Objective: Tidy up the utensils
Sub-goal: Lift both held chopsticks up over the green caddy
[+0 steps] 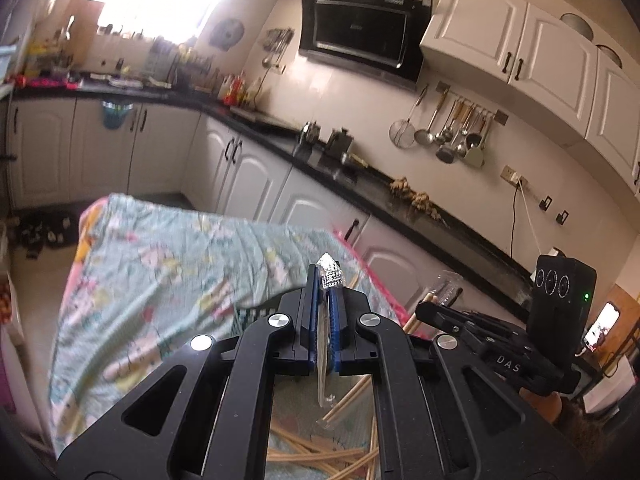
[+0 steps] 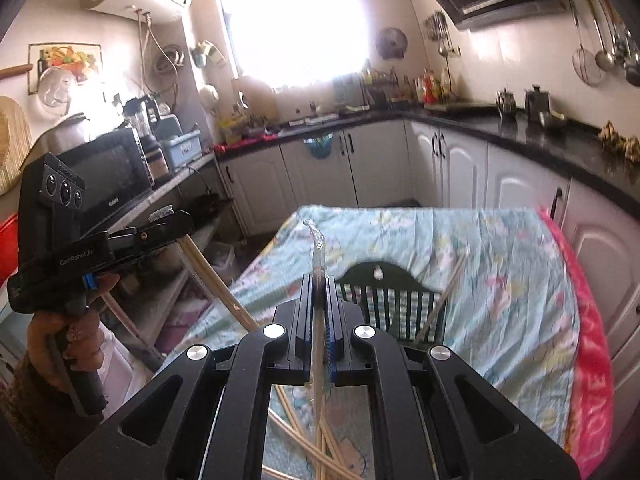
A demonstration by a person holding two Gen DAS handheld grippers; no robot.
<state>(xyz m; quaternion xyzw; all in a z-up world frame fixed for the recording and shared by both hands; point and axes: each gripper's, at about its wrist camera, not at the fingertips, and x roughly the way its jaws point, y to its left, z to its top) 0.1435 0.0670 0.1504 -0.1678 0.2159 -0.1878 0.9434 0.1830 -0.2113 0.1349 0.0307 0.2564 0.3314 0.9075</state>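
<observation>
My left gripper is shut on a pair of chopsticks in a clear plastic sleeve, held above the table. My right gripper is shut on another sleeved pair of chopsticks, whose sleeve tip sticks up past the fingers. Loose bamboo chopsticks lie on the cloth below both grippers; they also show in the right wrist view. A dark green utensil basket with checked lining stands on the table ahead, with one chopstick leaning in it. The left gripper shows in the right wrist view, holding its chopsticks.
The table wears a light blue flowered cloth with a pink towel along its right edge. Black countertops and white cabinets surround it. A microwave sits on a shelf at left.
</observation>
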